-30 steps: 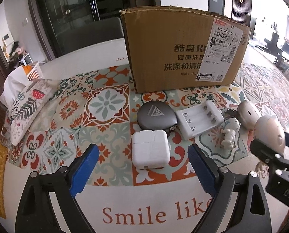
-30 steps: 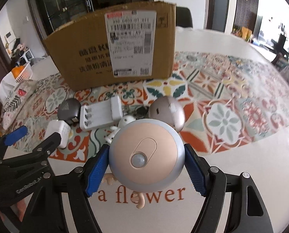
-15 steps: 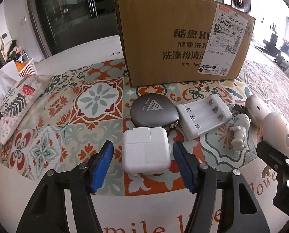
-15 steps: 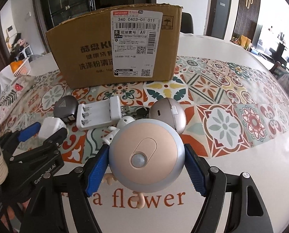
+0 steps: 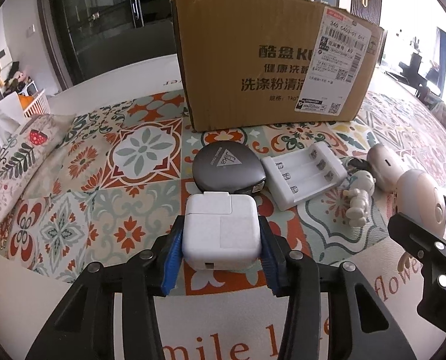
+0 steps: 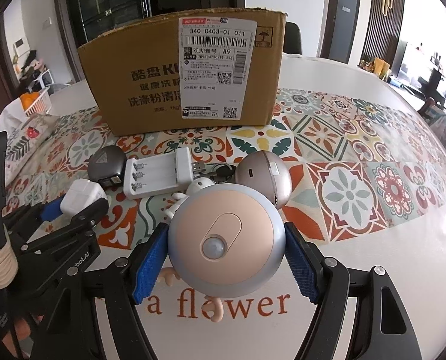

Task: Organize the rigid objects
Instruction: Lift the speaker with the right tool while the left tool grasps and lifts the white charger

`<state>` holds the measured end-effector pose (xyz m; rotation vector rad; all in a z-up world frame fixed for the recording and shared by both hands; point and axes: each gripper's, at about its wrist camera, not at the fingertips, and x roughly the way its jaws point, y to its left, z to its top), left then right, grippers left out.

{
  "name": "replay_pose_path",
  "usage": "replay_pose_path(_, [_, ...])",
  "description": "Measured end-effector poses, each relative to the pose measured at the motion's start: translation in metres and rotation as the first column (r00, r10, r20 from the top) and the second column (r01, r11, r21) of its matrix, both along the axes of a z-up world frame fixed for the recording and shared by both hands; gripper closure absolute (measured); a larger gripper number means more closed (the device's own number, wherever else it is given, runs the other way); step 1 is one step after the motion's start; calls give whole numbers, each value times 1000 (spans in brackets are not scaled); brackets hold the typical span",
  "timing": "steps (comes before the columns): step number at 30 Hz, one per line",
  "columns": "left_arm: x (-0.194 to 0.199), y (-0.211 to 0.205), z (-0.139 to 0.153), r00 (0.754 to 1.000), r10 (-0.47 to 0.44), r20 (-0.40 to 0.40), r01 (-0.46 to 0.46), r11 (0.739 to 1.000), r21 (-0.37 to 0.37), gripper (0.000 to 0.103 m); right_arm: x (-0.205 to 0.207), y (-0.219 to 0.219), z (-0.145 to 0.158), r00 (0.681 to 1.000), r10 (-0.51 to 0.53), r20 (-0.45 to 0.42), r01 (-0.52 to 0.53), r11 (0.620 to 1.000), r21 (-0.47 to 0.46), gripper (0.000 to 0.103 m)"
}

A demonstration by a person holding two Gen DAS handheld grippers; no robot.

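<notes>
Left wrist fisheye showed the left gripper (image 5: pixel 221 240) clamped on the white power adapter (image 5: pixel 221 229), its blue pads (image 5: pixel 172 258) pressed flat to the adapter's two sides while the adapter sat on the patterned mat (image 5: pixel 82 186). Just beyond the adapter lay the grey round case (image 5: pixel 227 166), touching its far edge, and the cardboard box (image 5: pixel 270 69) stood behind that case. Beside the grey case, toward the right gripper, lay the white battery charger (image 5: pixel 305 174), then the small white figurine (image 5: pixel 359 201) and the metallic egg-shaped gadget (image 5: pixel 384 163). Well off on the other side of the cardboard box, a floral tissue pouch (image 5: pixel 19 156) rested at the mat's edge.

Right wrist fisheye showed the right gripper (image 6: pixel 225 261) closed around the round pink sensor light (image 6: pixel 225 241), blue pads against its silver rim, held over the white part of the tablecloth (image 6: pixel 387 258) with its lettering. Whether the light touched the cloth could not be told. The figurine, charger and egg-shaped gadget lay between the light and the cardboard box.
</notes>
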<state>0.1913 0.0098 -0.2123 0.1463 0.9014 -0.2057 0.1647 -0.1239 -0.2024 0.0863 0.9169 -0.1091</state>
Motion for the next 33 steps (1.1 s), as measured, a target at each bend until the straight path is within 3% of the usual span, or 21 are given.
replay_pose_path(10, [-10, 4, 32, 1000, -5, 28, 6, 1000, -21, 58, -5, -2, 21, 999, 11, 32, -11, 1000, 2, 28])
replay_pose_path(33, [-10, 17, 144, 986, -1, 168, 13, 997, -71, 58, -2, 2, 116, 981, 44, 189, -46, 999, 8, 28])
